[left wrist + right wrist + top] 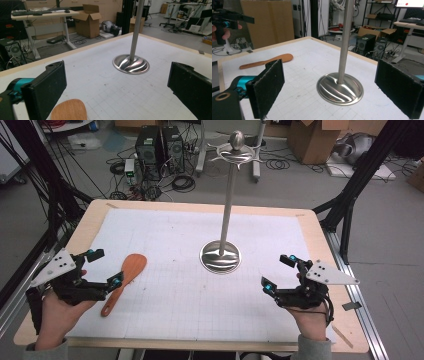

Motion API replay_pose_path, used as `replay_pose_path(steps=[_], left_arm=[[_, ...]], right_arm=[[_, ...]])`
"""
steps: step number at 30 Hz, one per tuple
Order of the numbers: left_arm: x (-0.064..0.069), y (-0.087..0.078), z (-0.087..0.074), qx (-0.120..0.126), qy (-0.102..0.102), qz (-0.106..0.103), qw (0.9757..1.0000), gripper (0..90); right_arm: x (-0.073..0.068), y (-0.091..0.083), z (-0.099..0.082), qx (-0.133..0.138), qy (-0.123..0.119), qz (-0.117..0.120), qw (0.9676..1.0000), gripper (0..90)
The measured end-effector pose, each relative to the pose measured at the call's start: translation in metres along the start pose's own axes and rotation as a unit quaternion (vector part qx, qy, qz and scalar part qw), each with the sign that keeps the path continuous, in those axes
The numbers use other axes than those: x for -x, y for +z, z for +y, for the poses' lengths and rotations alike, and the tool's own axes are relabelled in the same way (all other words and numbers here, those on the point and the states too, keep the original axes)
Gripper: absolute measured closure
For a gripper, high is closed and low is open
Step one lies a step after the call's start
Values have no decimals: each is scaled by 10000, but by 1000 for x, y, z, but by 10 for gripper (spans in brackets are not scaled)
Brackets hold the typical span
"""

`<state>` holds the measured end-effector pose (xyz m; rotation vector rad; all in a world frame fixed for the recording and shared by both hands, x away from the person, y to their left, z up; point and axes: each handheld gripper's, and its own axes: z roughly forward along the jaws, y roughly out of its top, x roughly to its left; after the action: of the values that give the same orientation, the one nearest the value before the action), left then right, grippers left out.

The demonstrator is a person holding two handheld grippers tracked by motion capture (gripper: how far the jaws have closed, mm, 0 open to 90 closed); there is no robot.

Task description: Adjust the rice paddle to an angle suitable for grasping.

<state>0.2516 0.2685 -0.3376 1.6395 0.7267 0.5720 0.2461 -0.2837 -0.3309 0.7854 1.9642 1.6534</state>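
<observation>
A wooden spatula [125,281] lies flat on the white gridded mat, left of centre, its blade [69,110] just below my left gripper's jaws. My left gripper [106,267] hovers open beside the spatula's blade, nothing between its pads. A tall steel stand [226,215] with a round base [131,64] rises at the mat's middle. My right gripper [279,272] is open at the right, aimed at the stand's base [340,88], holding nothing. In the right gripper view the spatula [265,61] lies far left, with the other hand's gripper [227,18] above it.
The mat [200,285] covers a wooden table [322,245] with bare borders. Hooks and a knob [237,149] top the stand's pole. Black frame legs [350,200] flank the table; computers, cables and boxes sit on the floor beyond.
</observation>
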Motion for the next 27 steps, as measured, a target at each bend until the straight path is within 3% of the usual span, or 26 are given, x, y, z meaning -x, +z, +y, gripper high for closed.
replay_pose_path(steps=[6, 10, 14, 22, 27], left_arm=[[0, 3, -4, -128, -2, -54, 9999, 104], [-3, 5, -9, -322, -95, 40, 9994, 304], [-7, 6, -13, -429, -129, 31, 9990, 435], [-14, 13, -30, -851, -298, 154, 9958, 758], [-18, 17, -39, -1037, -296, 232, 9939, 882]], right_arm=[[-1, -2, 1, 24, -2, -10, 10000, 76], [0, -2, 1, 47, -10, -7, 10000, 77], [0, -2, 1, 36, 8, -6, 10000, 77], [-1, -1, 1, -7, -1, -3, 10000, 76], [-1, 0, 0, -37, 3, 19, 10000, 76]])
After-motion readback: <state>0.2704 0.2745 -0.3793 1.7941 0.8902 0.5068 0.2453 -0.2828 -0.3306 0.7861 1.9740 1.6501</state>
